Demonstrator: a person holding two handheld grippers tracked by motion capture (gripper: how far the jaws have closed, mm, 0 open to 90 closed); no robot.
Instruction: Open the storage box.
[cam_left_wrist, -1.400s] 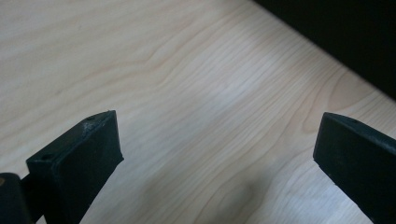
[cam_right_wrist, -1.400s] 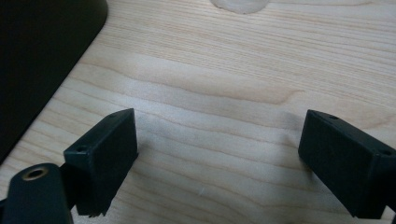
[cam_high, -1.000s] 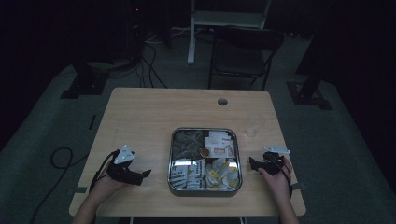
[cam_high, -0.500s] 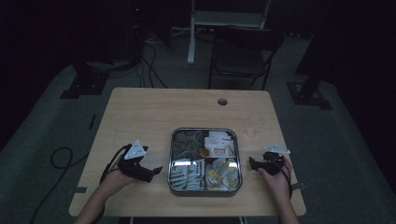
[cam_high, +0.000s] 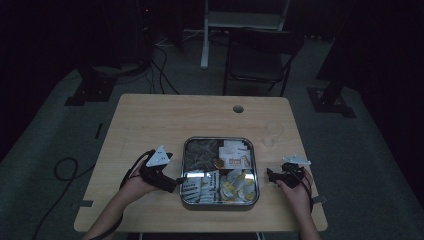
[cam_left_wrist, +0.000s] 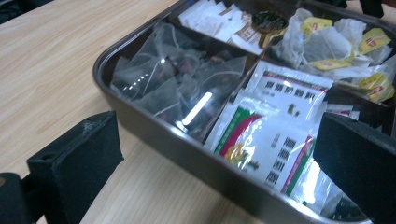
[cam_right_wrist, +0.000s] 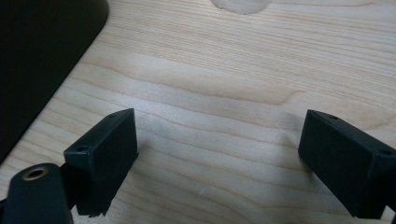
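I am holding my left hand-held gripper (cam_high: 179, 180) at the left rim of the square, dark metal tray with four compartments (cam_high: 186, 167), its jaws spread wide and gripping nothing. In the left gripper view the white paper sachets with green and red print (cam_left_wrist: 275, 140) are lying in the compartment just ahead, between my jaws, one black jaw hanging over the tray and the other outside it above the pale wooden table (cam_left_wrist: 51, 60). Beside them the clear pyramid tea bags (cam_left_wrist: 175, 84) are piled in the next compartment, and beyond are white tea bags with yellow tags (cam_left_wrist: 336, 42) and more white packets (cam_left_wrist: 215, 18).

My right hand-held gripper (cam_high: 272, 176) is resting low over bare table to the right of the tray, jaws also spread and empty.

As I judge it, the risks are these: the outer jaw could be catching the tray wall as I go in, shoving the tray; the sachets are overlapping, so I could be pinching two at once; and slick packets may be slipping out. The clear plastic cup (cam_high: 272, 132) is standing well apart.
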